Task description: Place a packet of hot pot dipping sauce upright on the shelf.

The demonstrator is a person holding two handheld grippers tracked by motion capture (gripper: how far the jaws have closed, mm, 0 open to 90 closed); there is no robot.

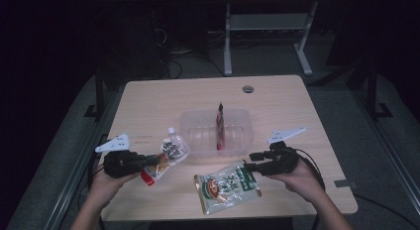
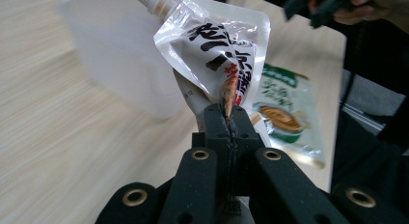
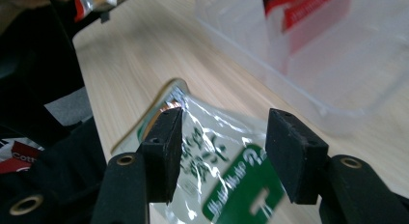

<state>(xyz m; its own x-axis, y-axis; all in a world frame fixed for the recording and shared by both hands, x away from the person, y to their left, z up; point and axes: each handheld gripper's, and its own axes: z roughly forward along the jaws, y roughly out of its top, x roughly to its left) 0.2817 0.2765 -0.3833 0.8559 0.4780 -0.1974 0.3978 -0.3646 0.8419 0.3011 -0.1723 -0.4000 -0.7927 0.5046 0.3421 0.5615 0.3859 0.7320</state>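
Lying flat at the lower centre of the high view, the green-labelled food pouch (image 1: 227, 186) runs its long axis from lower left to upper right, and its upper-right corner sits directly under the right gripper (image 1: 253, 161). In the right gripper view that pouch (image 3: 226, 171) shows between the parted jaws, which are not pressing it. Left of centre, the left gripper (image 1: 148, 162) is clamped on the lower edge of a white spouted pouch (image 2: 219, 55), held off the table (image 1: 148, 106) just beside the clear plastic bin (image 1: 198, 122). The right hand is plainly nearer the green pouch.
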